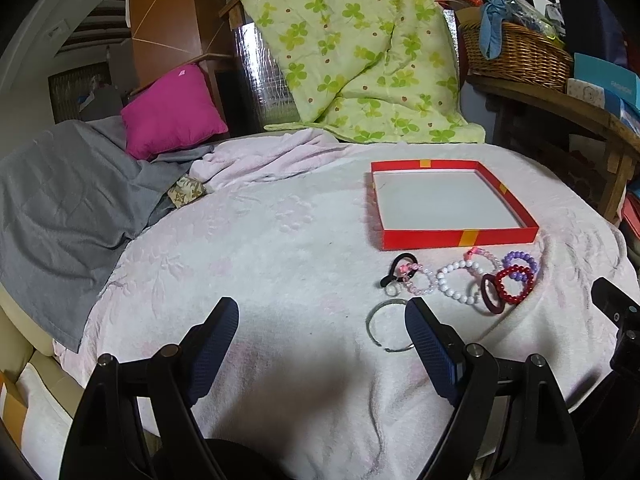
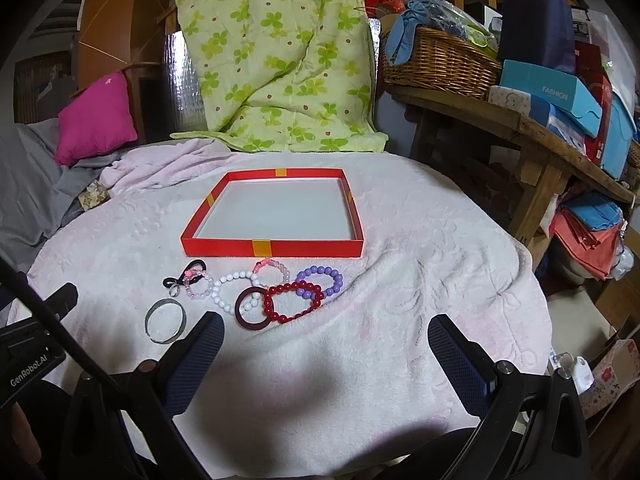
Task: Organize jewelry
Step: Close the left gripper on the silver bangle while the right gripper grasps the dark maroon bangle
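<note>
Tools first: my left tool [image 1: 322, 328] hangs wide open over the pink blanket [image 1: 280, 240], holding nothing, its right finger just beside the silver bangle [image 1: 387, 325]. My right tool [image 2: 326, 344] is spread equally wide and empty, just short of the dark red ring [image 2: 251, 309] and red bead bracelet [image 2: 294, 301]. Beyond those lie the white bead bracelet [image 2: 232, 290], purple bead bracelet [image 2: 320, 280] and black hair tie [image 2: 188, 274], all bunched in front of the red tray [image 2: 272, 247].
</note>
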